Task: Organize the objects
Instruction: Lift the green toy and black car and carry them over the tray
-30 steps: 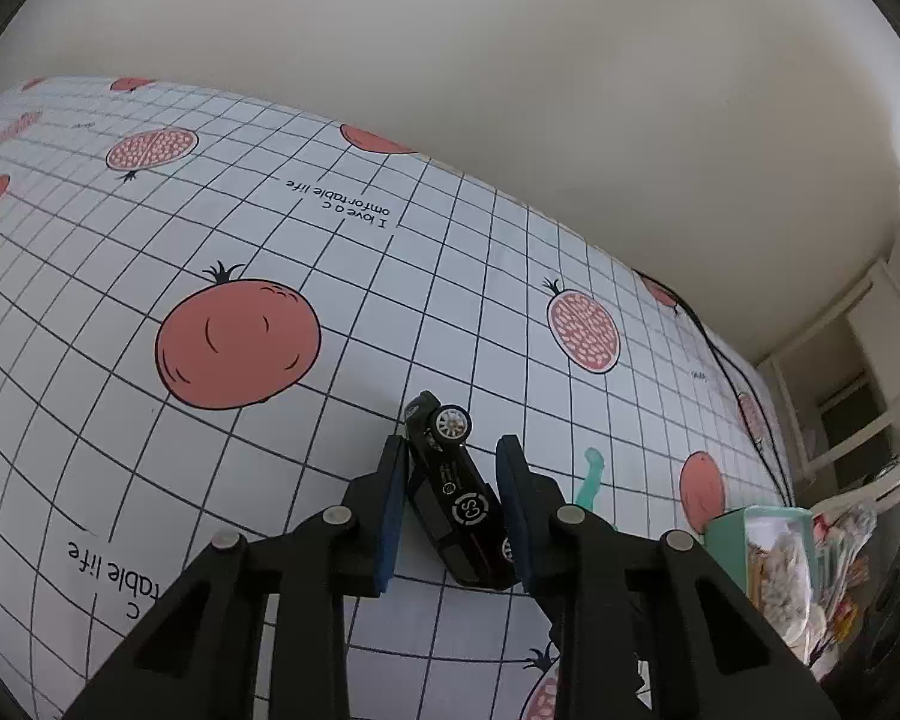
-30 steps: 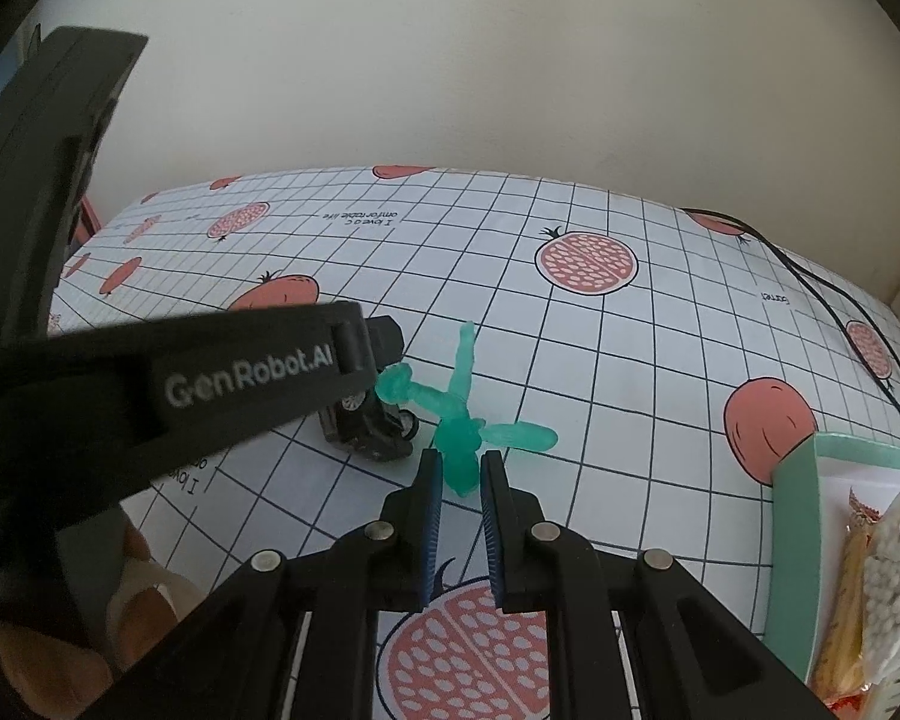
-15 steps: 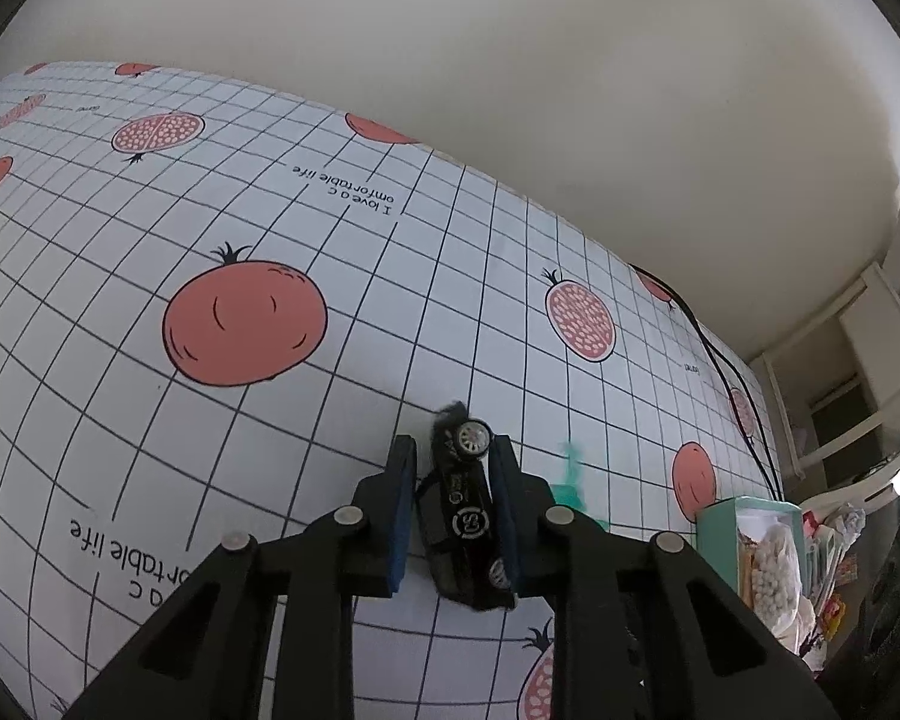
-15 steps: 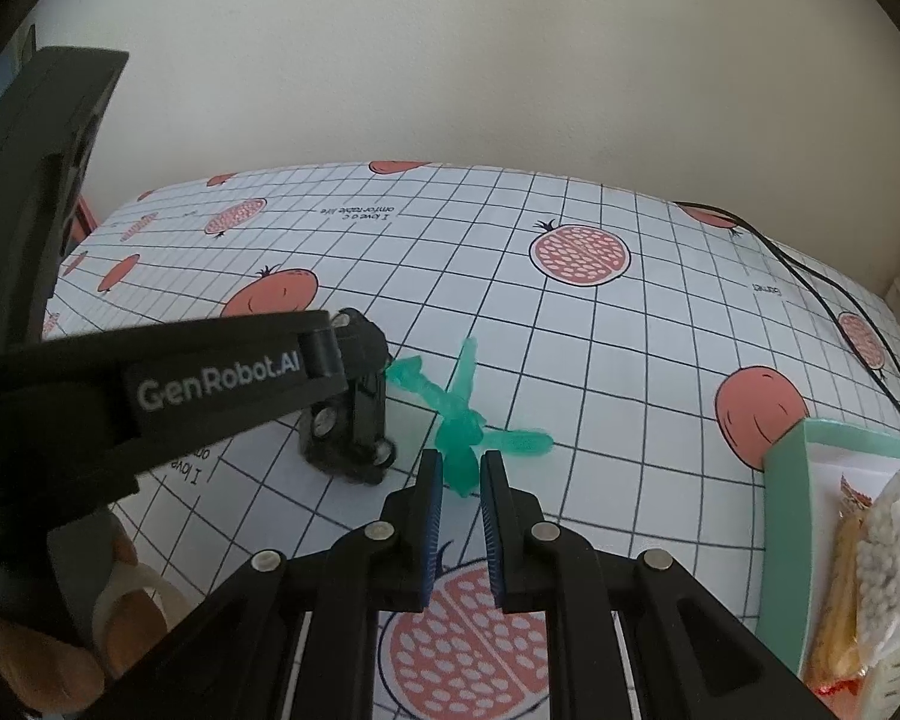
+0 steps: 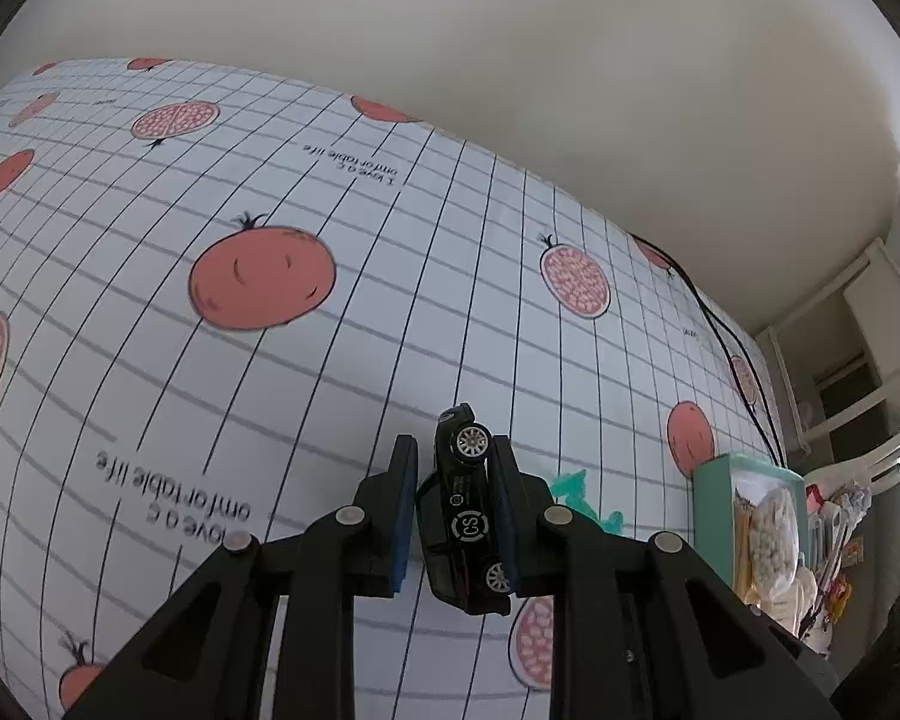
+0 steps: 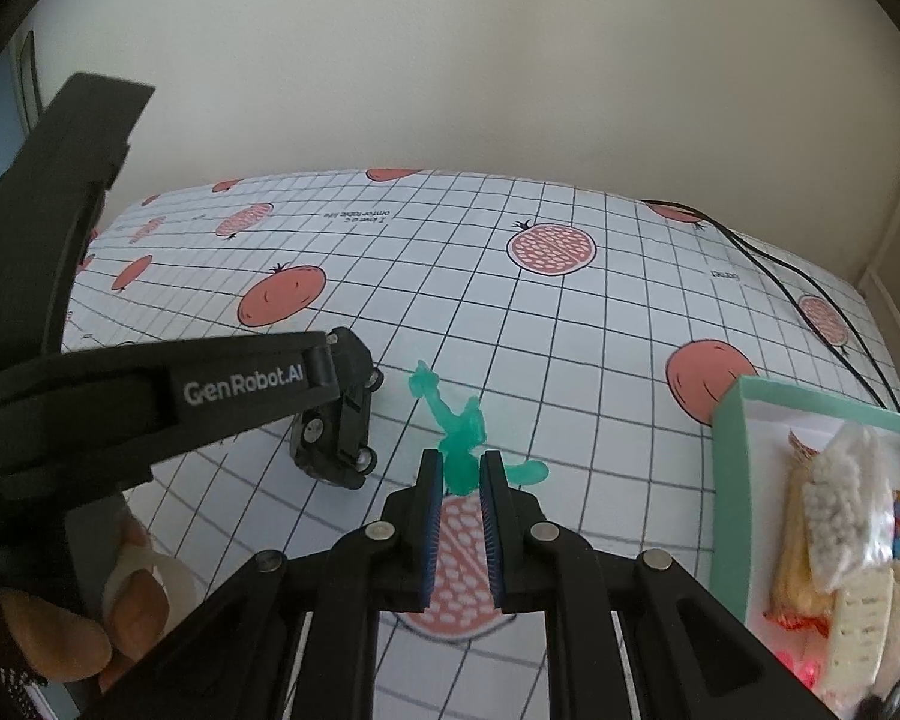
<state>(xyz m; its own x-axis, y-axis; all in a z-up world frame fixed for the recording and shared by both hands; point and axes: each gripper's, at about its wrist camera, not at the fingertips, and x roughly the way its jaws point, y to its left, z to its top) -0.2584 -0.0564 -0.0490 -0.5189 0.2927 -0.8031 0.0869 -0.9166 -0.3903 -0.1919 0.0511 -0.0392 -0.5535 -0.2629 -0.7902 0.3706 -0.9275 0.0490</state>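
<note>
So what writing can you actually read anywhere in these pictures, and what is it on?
"GenRobot.AI": white letters on the side of the left claw.
"CS" in a ring: on the black toy car.
"I love a comfortable life": printed on the tablecloth, seen upside down and partly cut off.
Other small tablecloth print and the snack packets in the green box: too blurred.

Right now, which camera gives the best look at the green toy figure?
The right wrist view: the green toy figure shows nearly whole, its lower end between the right gripper pads. The left wrist view shows only green bits behind the left gripper.
</note>
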